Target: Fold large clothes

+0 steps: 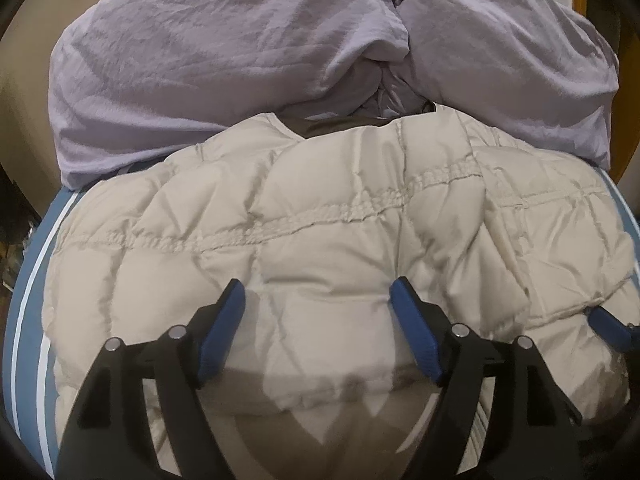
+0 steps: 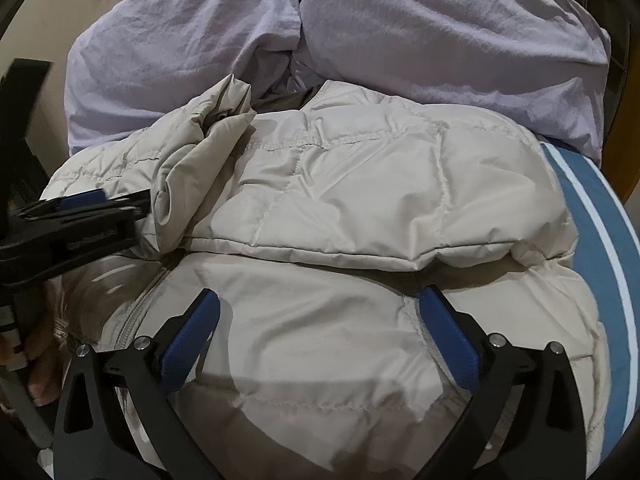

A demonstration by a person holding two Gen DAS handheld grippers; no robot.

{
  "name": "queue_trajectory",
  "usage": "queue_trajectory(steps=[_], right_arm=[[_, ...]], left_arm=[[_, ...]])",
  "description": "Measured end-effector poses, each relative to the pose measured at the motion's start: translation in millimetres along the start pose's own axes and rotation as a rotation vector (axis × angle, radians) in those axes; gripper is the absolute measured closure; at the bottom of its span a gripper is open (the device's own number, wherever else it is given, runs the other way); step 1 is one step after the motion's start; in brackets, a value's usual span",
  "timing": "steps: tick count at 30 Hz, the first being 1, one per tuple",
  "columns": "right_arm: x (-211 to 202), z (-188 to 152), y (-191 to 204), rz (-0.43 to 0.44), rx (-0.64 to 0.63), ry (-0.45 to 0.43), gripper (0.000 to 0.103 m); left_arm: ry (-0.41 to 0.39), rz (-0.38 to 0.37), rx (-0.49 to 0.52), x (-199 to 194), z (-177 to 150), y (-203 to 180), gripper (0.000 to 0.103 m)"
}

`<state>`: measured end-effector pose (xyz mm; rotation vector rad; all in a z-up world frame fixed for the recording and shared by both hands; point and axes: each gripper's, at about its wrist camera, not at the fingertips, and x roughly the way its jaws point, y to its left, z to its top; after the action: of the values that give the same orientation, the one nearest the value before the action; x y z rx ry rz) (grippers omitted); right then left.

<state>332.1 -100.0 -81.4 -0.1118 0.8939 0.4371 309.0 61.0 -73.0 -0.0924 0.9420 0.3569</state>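
One beige quilted jacket [image 1: 320, 216] lies spread across the blue sheet [image 2: 580, 216] with white stripes, its collar toward the far edge, where it meets a crumpled lilac duvet [image 1: 208, 60]. One side panel is folded inward over the body, and a loose sleeve [image 2: 192, 140] is bunched at the left in the right wrist view. The left gripper [image 1: 318, 300] hovers over the jacket's near half, jaws spread, nothing between the pads. The right gripper [image 2: 320, 308] stands wide apart over the near hem beside the zip [image 2: 148, 292], also gripping nothing. No label or writing is readable.
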Motion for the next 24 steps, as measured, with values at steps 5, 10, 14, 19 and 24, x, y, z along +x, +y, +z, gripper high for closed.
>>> queue_trajectory(steps=[5, 10, 14, 19, 24], right_arm=[[-18, -7, -11, 0.003, 0.017, 0.008, 0.001], [-51, -20, -31, -0.02, 0.012, 0.0, 0.001], [-76, -37, -57, -0.03, 0.041, 0.009, 0.001], [-115, -71, -102, -0.045, 0.112, -0.006, 0.001], [-144, -104, -140, -0.072, 0.186, -0.018, 0.002]], left_arm=[[-0.017, -0.015, -0.02, -35, -16, 21, 0.028], [-0.045, -0.008, -0.051, -80, -48, 59, 0.023], [-0.062, 0.031, -0.093, -113, -86, 99, 0.017], [-0.057, 0.061, -0.148, -146, -137, 150, 0.017], [-0.036, 0.061, -0.193, -163, -178, 184, 0.017]])
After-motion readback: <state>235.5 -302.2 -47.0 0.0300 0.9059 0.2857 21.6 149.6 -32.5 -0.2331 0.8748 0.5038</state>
